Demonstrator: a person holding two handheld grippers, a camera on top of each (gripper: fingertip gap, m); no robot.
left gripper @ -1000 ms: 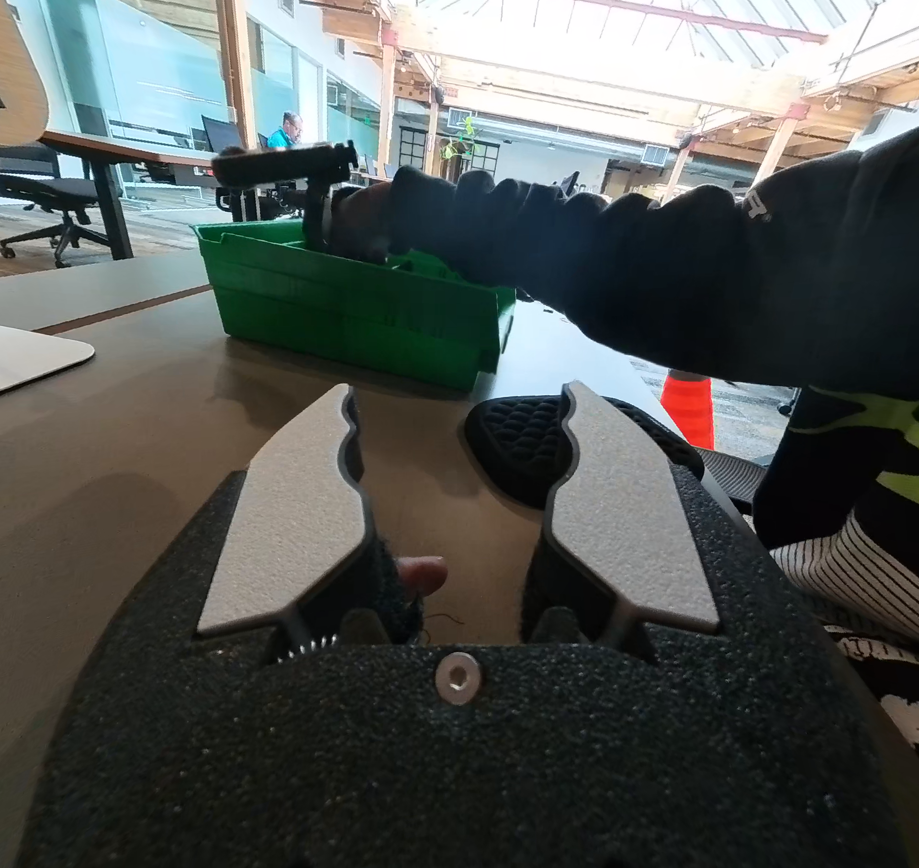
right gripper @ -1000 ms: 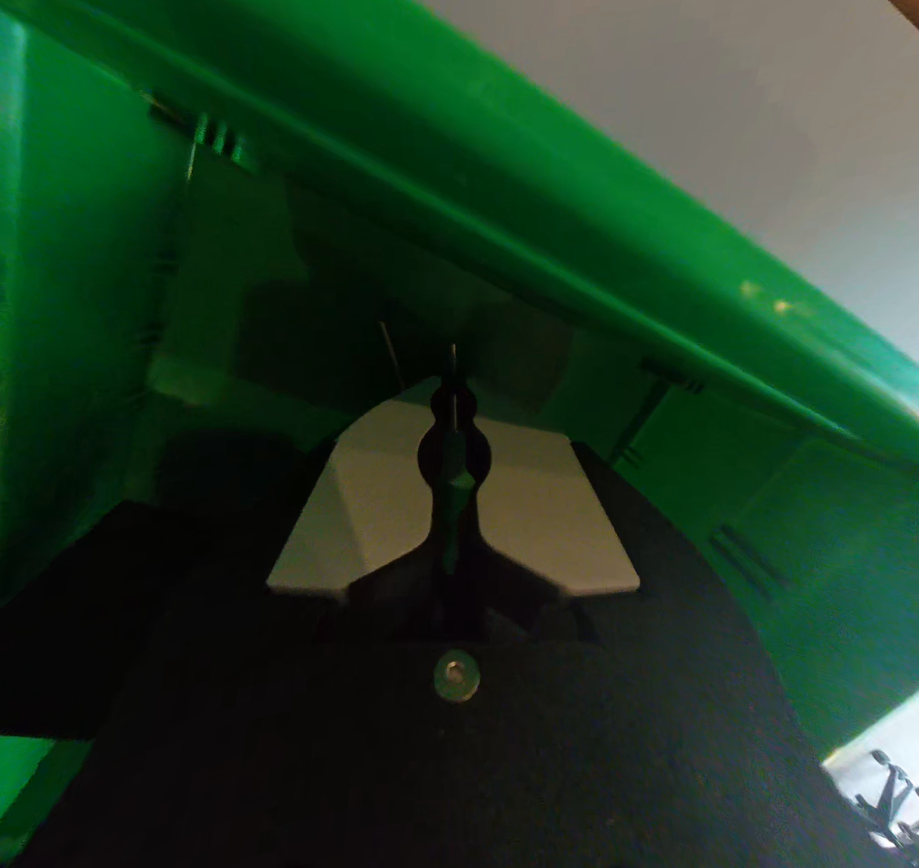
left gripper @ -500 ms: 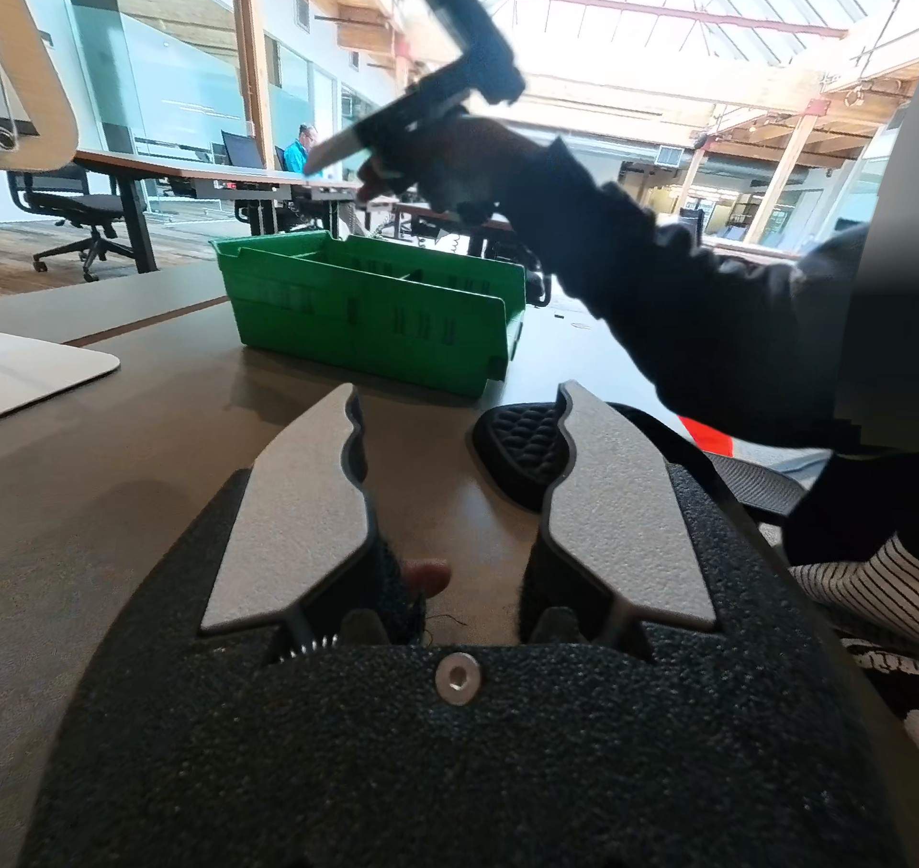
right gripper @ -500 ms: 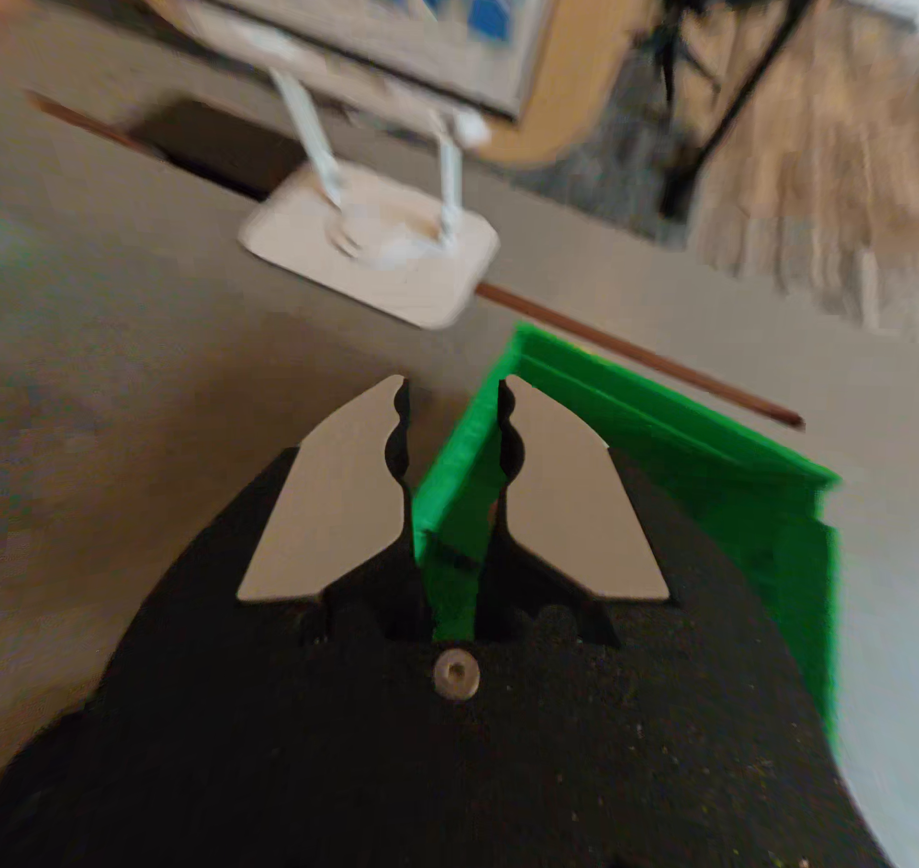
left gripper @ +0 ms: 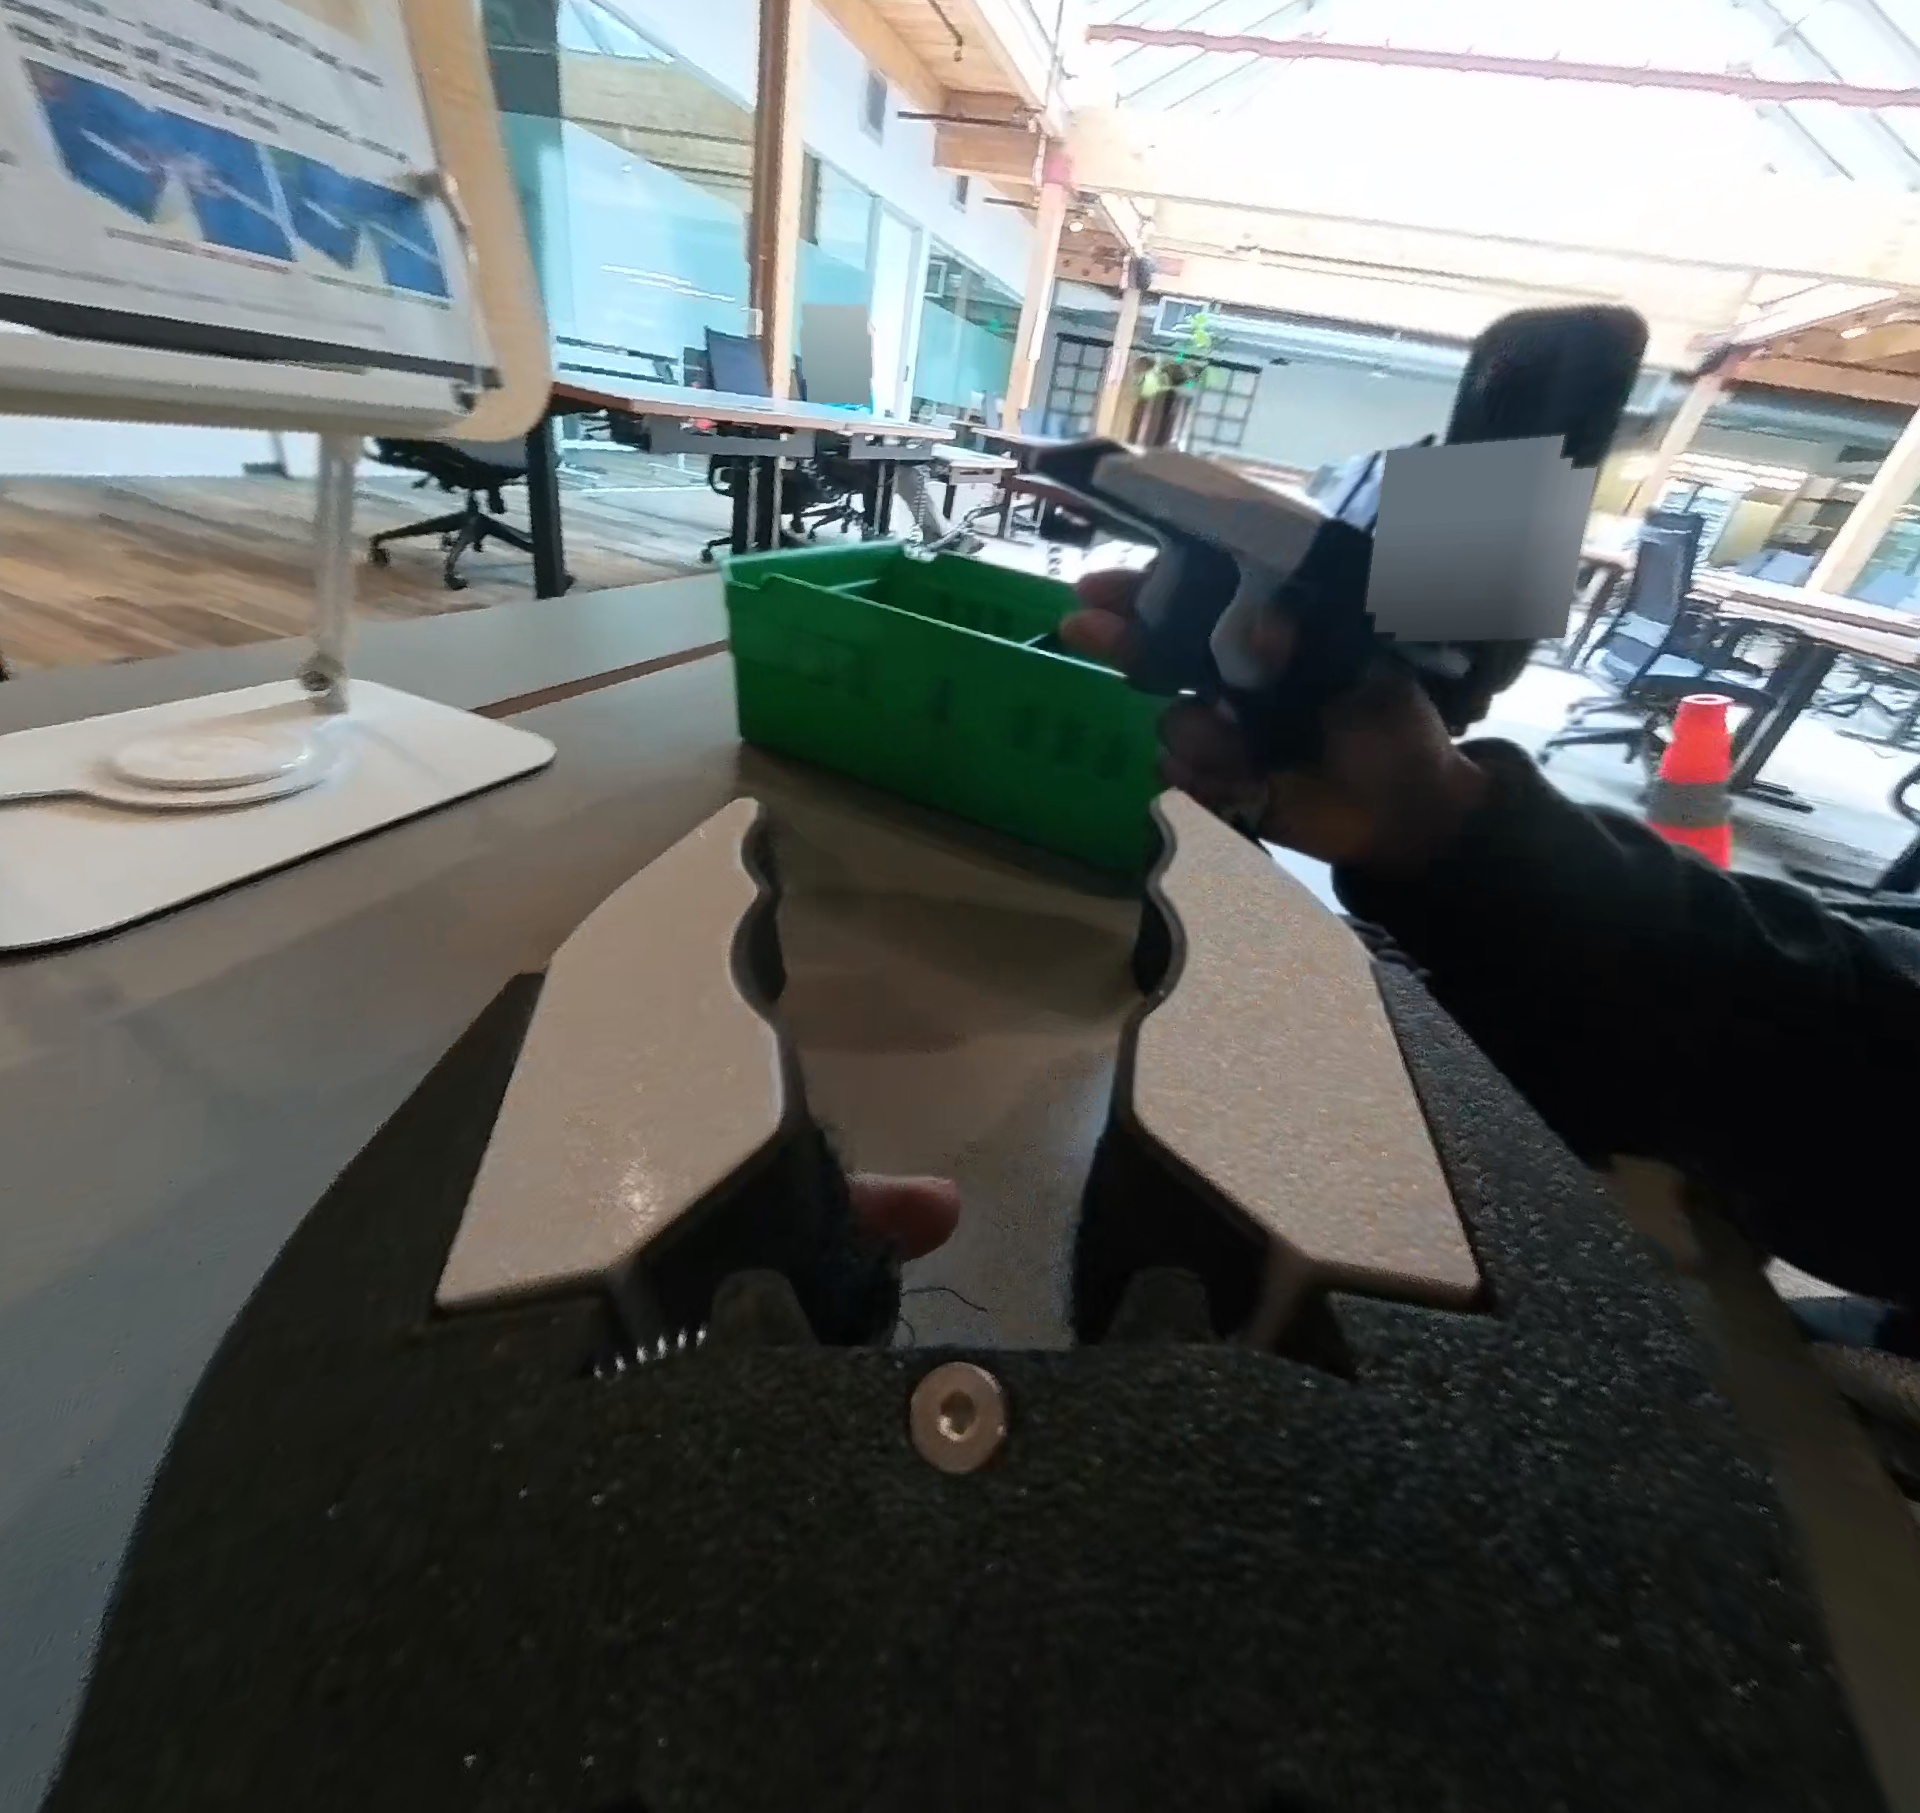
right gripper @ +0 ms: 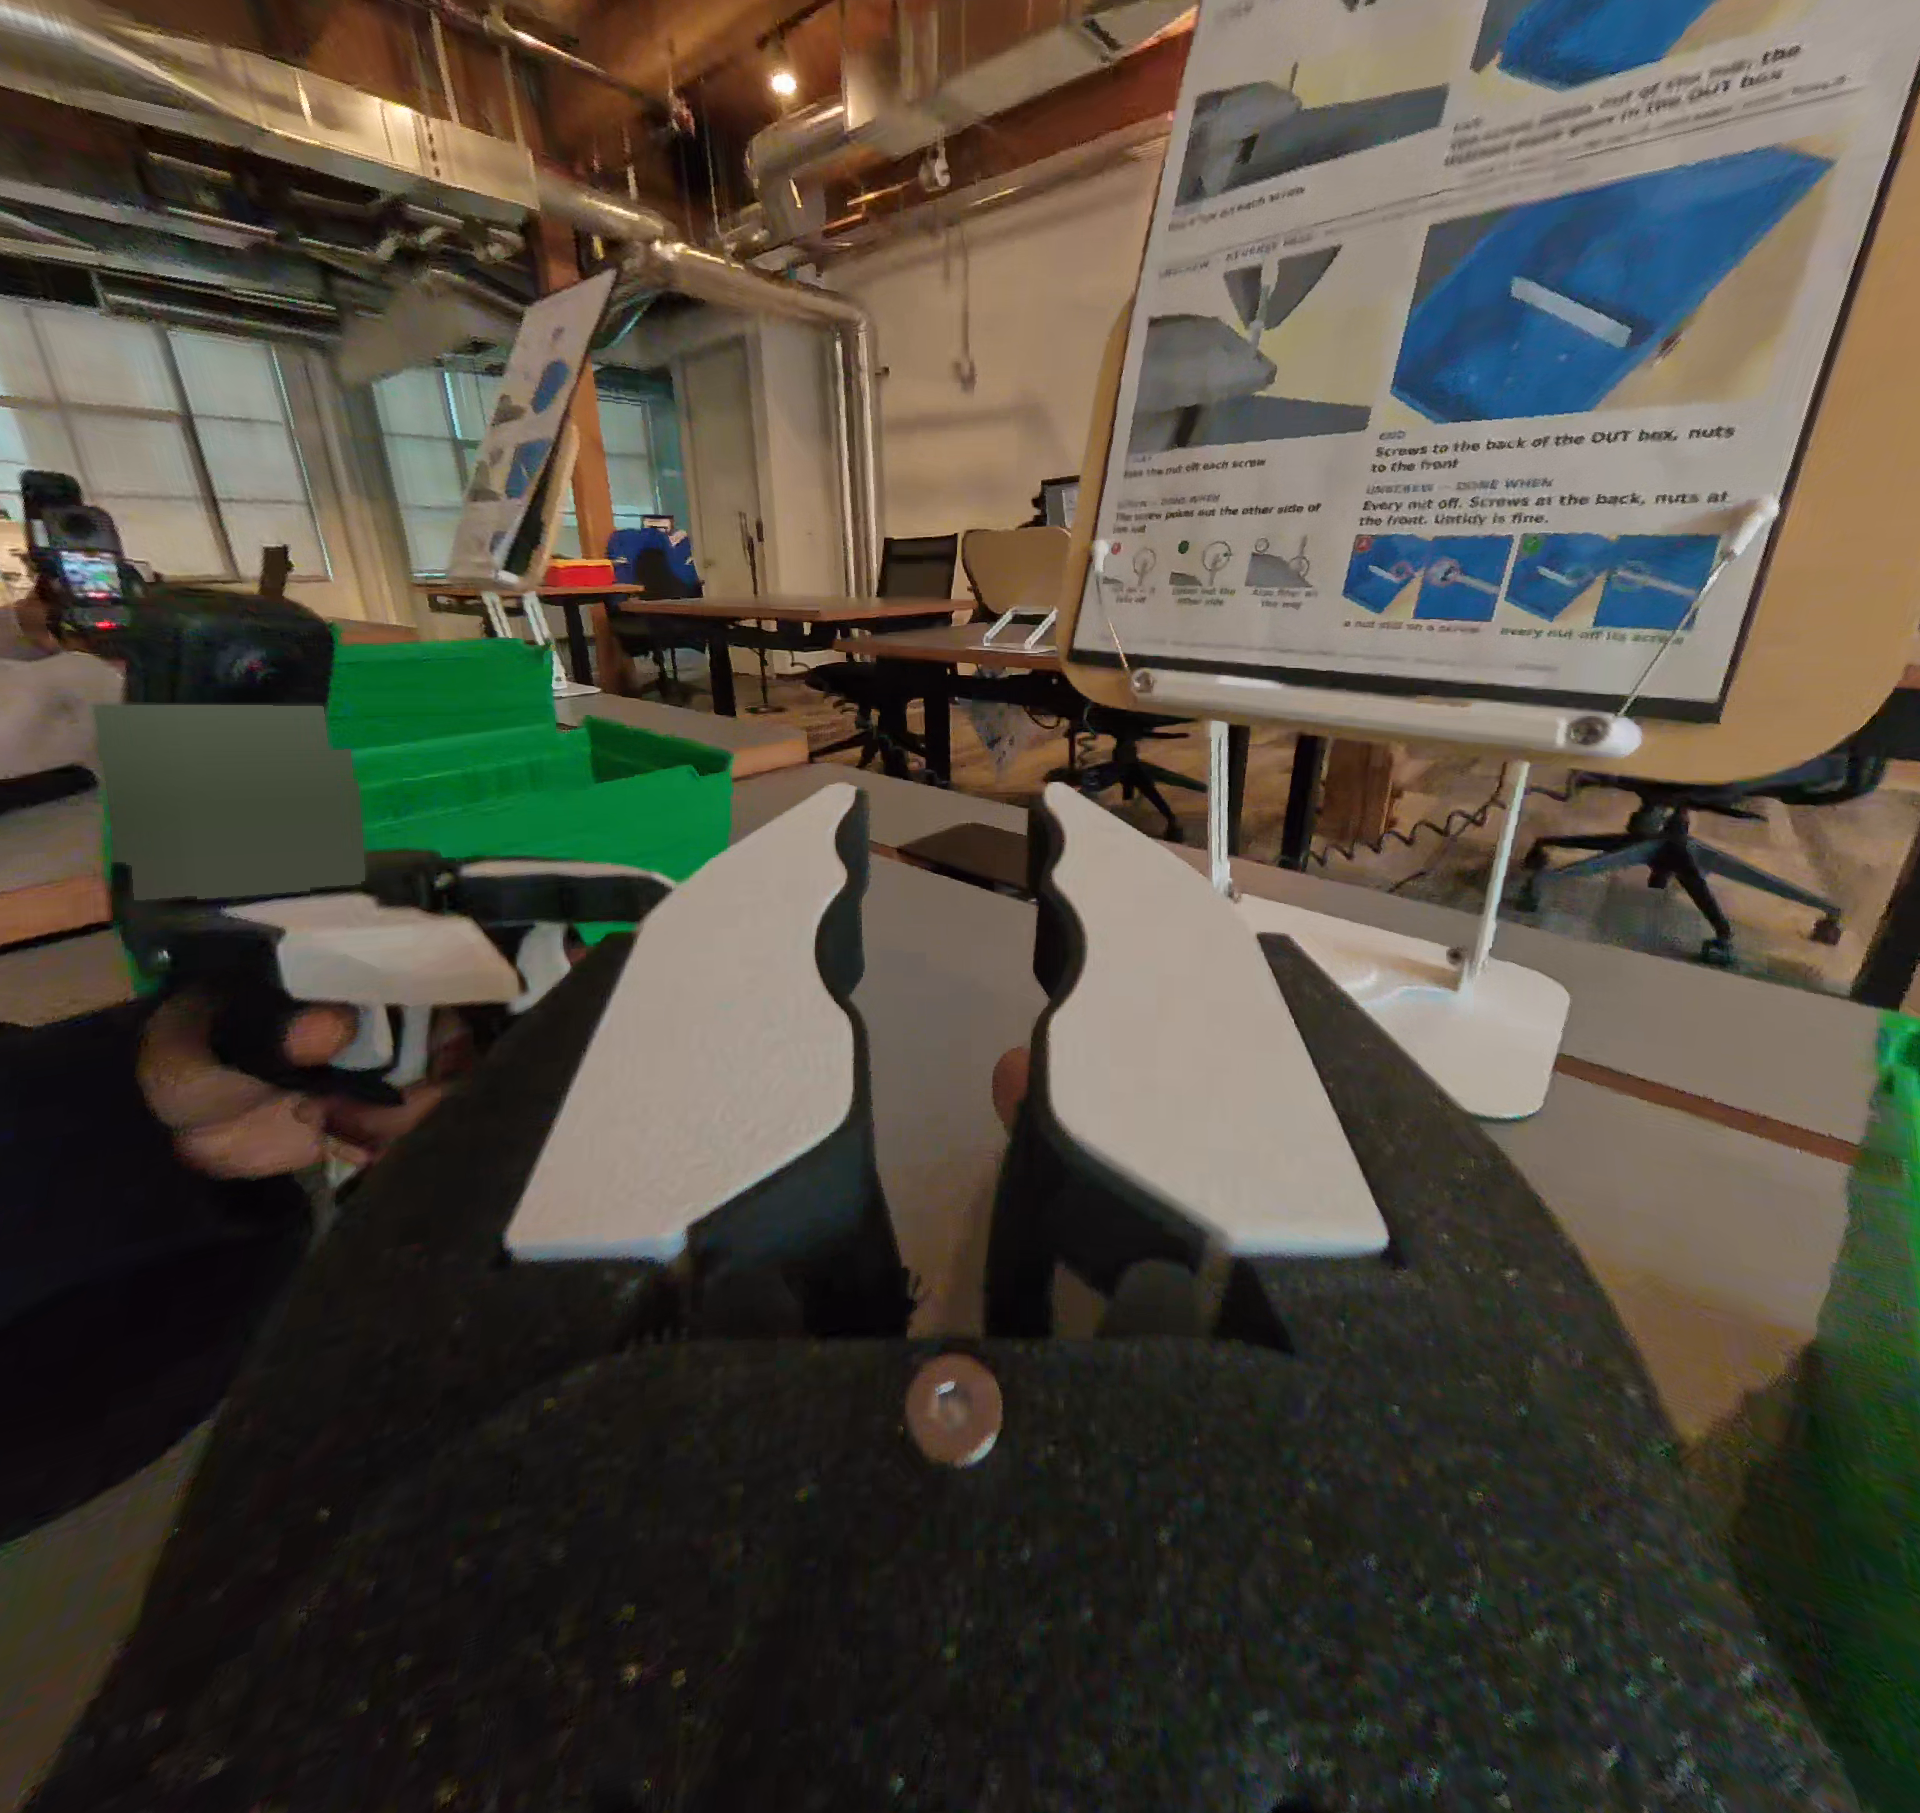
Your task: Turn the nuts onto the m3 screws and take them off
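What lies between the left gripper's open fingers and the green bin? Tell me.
Only bare brown table, as the left wrist view shows. The left gripper is open and holds nothing; the green bin stands just beyond its fingertips.

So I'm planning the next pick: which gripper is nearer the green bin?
Right. The right gripper hovers by the green bin's near end, level with its rim; the left gripper sits farther back over the table, both open and empty.

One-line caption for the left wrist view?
Left claw open over the desk, facing a green bin.
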